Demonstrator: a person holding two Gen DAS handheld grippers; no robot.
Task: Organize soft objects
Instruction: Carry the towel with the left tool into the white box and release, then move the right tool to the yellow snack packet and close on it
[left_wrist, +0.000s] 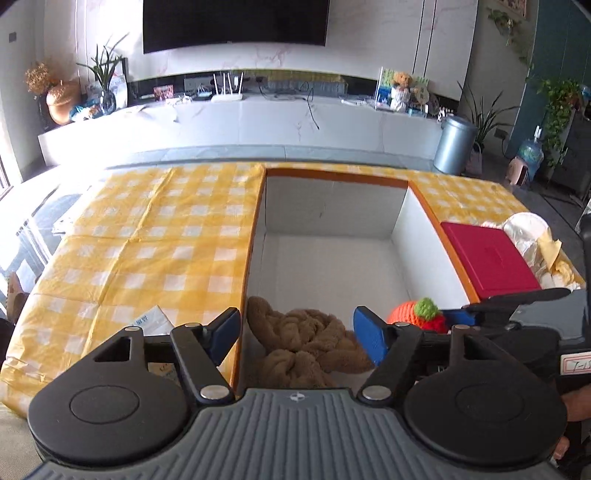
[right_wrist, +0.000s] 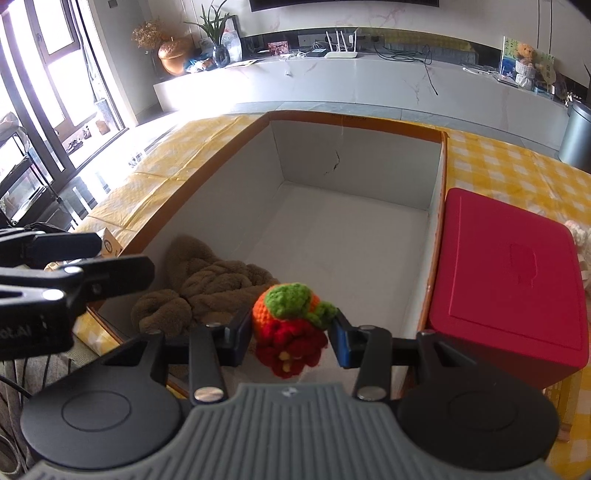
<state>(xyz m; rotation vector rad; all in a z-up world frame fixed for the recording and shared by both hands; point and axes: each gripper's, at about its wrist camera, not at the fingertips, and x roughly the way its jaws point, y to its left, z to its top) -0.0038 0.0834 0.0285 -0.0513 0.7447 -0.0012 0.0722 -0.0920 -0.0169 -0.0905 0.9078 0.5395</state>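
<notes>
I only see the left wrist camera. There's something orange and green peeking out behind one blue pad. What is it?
Observer: It's a knitted toy. The right wrist view shows a part you can't see: under the orange there's a red, frilly bottom half with little yellow bits.
Operator: Is it just lying in the box?
Observer: No. The right tool is pinching it, with its pads pressed on either side. It seems to be held up over the white box rather than resting on the floor.
</notes>
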